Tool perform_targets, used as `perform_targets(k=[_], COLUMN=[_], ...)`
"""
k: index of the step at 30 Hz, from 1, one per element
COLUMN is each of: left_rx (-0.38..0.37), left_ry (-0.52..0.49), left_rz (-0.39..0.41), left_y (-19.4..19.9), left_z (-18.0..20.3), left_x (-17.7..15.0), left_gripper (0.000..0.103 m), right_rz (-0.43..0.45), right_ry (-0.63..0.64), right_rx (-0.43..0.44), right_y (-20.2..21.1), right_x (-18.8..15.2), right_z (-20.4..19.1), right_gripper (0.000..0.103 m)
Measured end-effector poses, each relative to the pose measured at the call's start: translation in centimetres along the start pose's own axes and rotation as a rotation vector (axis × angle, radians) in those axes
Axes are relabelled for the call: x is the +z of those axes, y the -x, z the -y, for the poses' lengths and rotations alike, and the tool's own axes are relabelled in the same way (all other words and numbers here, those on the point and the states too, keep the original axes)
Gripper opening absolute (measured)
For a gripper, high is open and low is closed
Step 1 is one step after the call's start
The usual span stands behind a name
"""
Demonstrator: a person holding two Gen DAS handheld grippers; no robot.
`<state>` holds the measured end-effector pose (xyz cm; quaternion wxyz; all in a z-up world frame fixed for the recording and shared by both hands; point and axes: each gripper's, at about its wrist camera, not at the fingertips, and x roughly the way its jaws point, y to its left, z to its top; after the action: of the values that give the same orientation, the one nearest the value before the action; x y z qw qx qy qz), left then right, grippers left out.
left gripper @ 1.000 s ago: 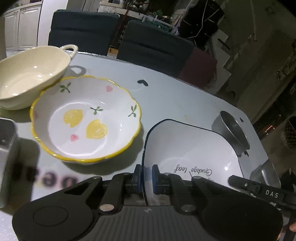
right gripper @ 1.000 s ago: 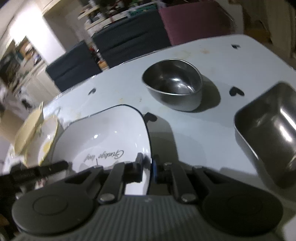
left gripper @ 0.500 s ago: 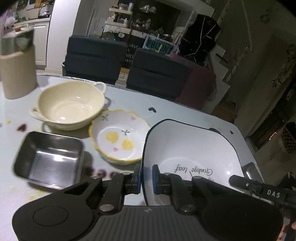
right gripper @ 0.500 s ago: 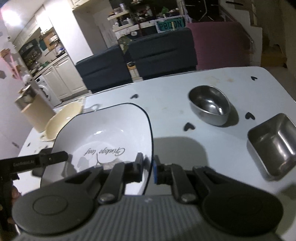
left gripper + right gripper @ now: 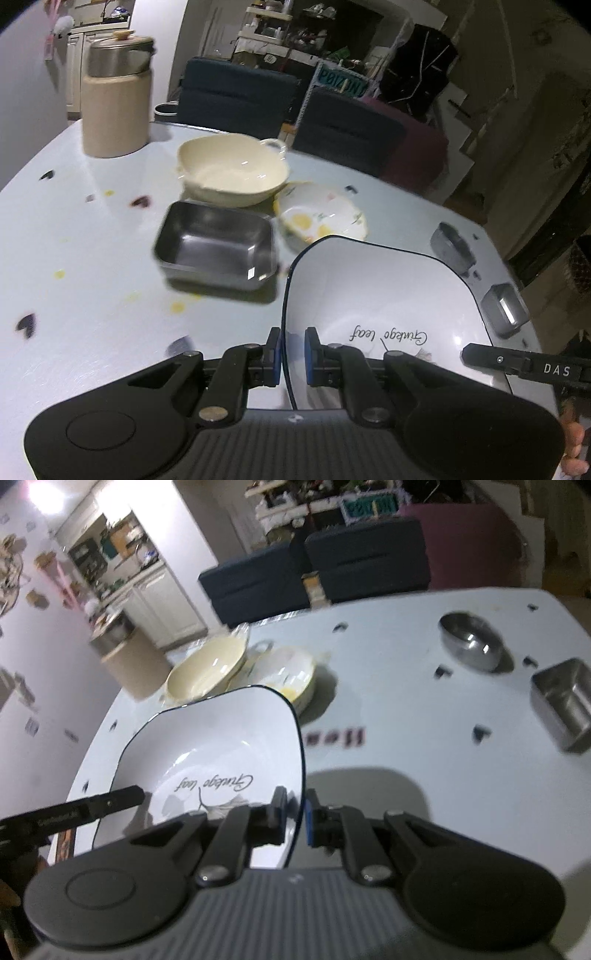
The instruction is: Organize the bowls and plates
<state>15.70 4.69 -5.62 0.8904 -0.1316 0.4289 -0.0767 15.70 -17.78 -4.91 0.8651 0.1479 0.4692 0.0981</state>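
Note:
A white square plate [image 5: 380,291] with a dark rim and lettering hangs above the table, held from two sides. My left gripper [image 5: 291,360] is shut on its left rim; my right gripper [image 5: 295,821] is shut on its right rim [image 5: 300,746]. Each view shows the other gripper's black finger at the plate's far side. Below lie a cream two-handled bowl [image 5: 231,173], a lemon-patterned bowl [image 5: 321,218] and a rectangular steel tray [image 5: 216,247]. The right wrist view shows the cream bowl [image 5: 207,668] and the lemon bowl [image 5: 291,672] beyond the plate.
A beige canister with a steel lid [image 5: 116,96] stands at the table's far left. A round steel bowl [image 5: 471,640] and a square steel dish [image 5: 563,701] sit on the right side. Dark chairs [image 5: 236,96] line the far table edge [image 5: 369,177].
Both grippers have lifted the plate up and back from the table. The bowls and steel dishes now look smaller and farther away, and the canister has come into view.

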Motion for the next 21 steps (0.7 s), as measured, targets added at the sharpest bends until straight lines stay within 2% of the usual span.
perform_targets(k=[4,12,21], left_rx=[0.011,0.053,0.085], left_ry=[0.023,0.084,0.060], left_rz=[-0.030,-0.075,-0.089], left_y=[0.2,-1.5,-4.3], left_z=[-2.4,-6.1,-6.9], left_x=[-1.1,-1.8,-2.1], left_gripper=[0.013,0.020,0.023], right_rz=[-0.070,-0.113,-0.152], right_ry=[-0.007,0.078,0.116], right_rx=[-0.002,-0.005,-0.061], right_y=[-1.7,-4.3,-6.8], right_x=[-1.3,-2.1,-1.6], right_z=[-1.8,-5.6,-6.8], right_gripper=[0.012,0.012,0.012])
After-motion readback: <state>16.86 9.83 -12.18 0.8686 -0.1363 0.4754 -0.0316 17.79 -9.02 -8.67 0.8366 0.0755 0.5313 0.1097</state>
